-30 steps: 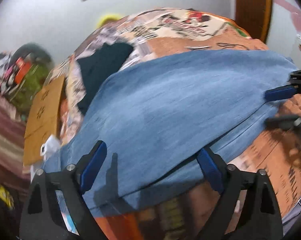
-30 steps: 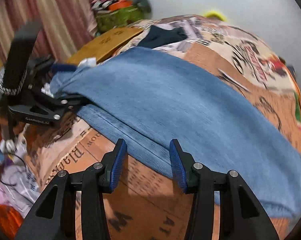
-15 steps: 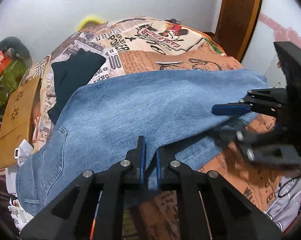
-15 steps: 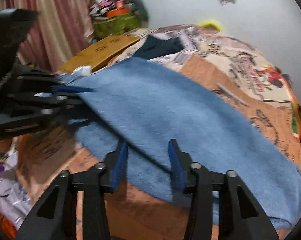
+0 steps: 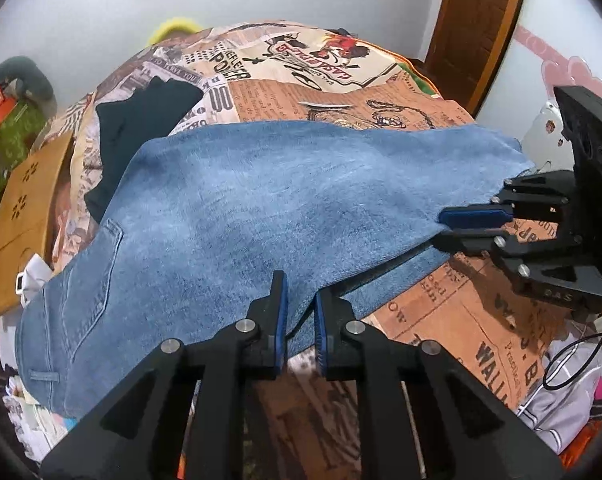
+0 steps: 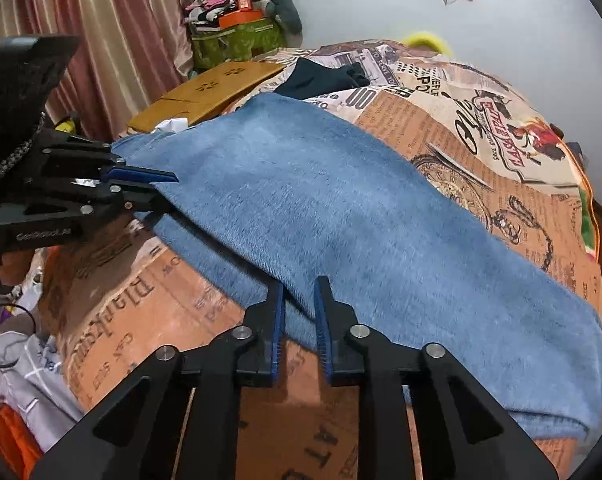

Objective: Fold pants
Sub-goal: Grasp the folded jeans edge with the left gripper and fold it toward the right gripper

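Observation:
Blue jeans (image 5: 261, 216) lie folded lengthwise across the bed, one leg on top of the other. My left gripper (image 5: 301, 320) is shut on the near edge of the top leg, close to the middle. My right gripper (image 6: 299, 320) is shut on the same near edge further toward the hem; it shows from the side in the left wrist view (image 5: 453, 228), pinching the cloth. The left gripper shows at the left of the right wrist view (image 6: 157, 190). The jeans (image 6: 361, 216) are lifted a little along the held edge.
The bed has a newspaper-print cover (image 5: 341, 100). A dark garment (image 5: 141, 120) lies past the jeans. A wooden board (image 5: 25, 208) leans at the bed's left side. Cluttered boxes (image 6: 237, 36) and a curtain (image 6: 101, 20) stand beyond. A door (image 5: 477, 28) is at the far right.
Both grippers were open a second ago. The left one closed on the jeans' near edge first, then the right one closed on it too. The held edge has risen slightly.

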`<state>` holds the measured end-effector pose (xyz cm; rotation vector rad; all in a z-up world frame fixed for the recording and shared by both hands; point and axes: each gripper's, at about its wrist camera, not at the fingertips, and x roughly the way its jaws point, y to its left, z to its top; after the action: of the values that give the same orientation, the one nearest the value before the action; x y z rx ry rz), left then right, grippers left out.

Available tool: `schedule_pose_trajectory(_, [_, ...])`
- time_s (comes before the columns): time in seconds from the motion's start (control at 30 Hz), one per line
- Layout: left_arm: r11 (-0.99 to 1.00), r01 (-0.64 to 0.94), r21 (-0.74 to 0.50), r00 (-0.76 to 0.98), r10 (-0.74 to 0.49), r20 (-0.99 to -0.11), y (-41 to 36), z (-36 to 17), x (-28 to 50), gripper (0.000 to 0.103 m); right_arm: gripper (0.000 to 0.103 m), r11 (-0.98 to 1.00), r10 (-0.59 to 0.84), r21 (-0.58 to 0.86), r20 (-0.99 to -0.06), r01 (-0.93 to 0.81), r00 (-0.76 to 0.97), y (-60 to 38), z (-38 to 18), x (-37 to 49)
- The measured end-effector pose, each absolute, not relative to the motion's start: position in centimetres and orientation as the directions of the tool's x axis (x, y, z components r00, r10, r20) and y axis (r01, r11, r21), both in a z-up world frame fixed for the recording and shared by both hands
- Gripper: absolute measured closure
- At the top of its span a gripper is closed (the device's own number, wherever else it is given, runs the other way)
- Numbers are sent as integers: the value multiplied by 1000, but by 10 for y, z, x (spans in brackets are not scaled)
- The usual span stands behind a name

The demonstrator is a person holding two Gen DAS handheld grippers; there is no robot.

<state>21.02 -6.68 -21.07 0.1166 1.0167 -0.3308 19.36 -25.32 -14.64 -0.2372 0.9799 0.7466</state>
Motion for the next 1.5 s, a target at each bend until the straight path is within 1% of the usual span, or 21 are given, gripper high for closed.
schedule_pose_trajectory(0.07, [939,326,-107,457,-256,-852,-62,-207,208,72,74,714,500,201,-817,-671,287,-261,-139,196])
schedule_pose_trajectory(0.1, [935,324,-143,451,-286,-845,-58,-203,205,58,73,711,515,218,-809,-669,283,-263,-134,197])
schedule_pose_trajectory(0.13, [935,317,-162,459,-300,-836,-53,-198,203,50,73,712,527,230,-799,-663,288,-266,-128,199])
schedule_pose_trajectory(0.2, [949,273,-154,505,-278,-817,-43,-188,201,48,65,718,553,259,-775,-645,305,-271,-120,207])
schedule_pose_trajectory(0.3, [977,167,-130,566,-204,-799,-26,-175,211,36,51,763,566,299,-737,-573,370,-271,-113,227])
schedule_pose_trajectory(0.43, [989,45,-138,595,-137,-792,-1,-171,238,20,50,790,571,371,-733,-488,369,-257,-127,256])
schedule_pose_trajectory(0.53, [991,-5,-134,589,-105,-801,10,-181,256,16,50,818,517,327,-780,-474,353,-238,-151,270])
schedule_pose_trajectory(0.6, [996,-71,-58,567,-8,-824,14,-194,266,16,50,833,464,283,-826,-475,321,-236,-170,274])
schedule_pose_trajectory(0.63, [996,-87,-22,545,29,-838,15,-204,270,16,46,828,482,302,-815,-473,323,-245,-175,275])
schedule_pose_trajectory(0.7, [997,-72,16,483,49,-874,15,-227,275,16,30,849,457,293,-824,-439,335,-268,-179,276])
schedule_pose_trajectory(0.77, [998,-62,13,485,42,-873,17,-240,271,12,30,866,430,281,-841,-414,329,-293,-180,277])
schedule_pose_trajectory(0.83, [998,-64,18,497,48,-866,23,-241,264,1,31,914,302,164,-887,-372,349,-323,-186,275])
schedule_pose_trajectory(0.9, [998,-55,-16,485,12,-874,28,-243,262,1,33,929,237,108,-908,-355,344,-351,-193,271])
schedule_pose_trajectory(0.93, [998,-59,-38,477,-5,-879,32,-244,261,1,38,930,238,110,-908,-351,346,-367,-192,269])
schedule_pose_trajectory(0.97, [997,-63,-52,471,-17,-882,34,-245,262,1,52,930,238,110,-908,-351,346,-377,-190,267])
schedule_pose_trajectory(1.0, [996,-66,-63,466,-25,-884,35,-245,262,1,58,931,230,104,-911,-349,341,-389,-187,265])
schedule_pose_trajectory(1.17, [998,-63,5,469,34,-882,25,-238,257,2,57,961,168,74,-922,-268,349,-436,-172,263])
schedule_pose_trajectory(1.27, [997,-37,66,483,76,-872,12,-230,252,2,52,980,111,38,-917,-193,384,-459,-166,253])
schedule_pose_trajectory(1.3, [997,-15,72,490,70,-869,5,-226,250,2,41,988,90,31,-913,-152,397,-467,-163,250])
schedule_pose_trajectory(1.37, [997,29,72,500,48,-864,-7,-220,246,2,33,996,67,37,-905,-79,421,-482,-156,243])
schedule_pose_trajectory(1.5, [993,105,63,497,3,-868,-33,-217,247,2,32,981,129,180,-878,68,461,-518,-144,220])
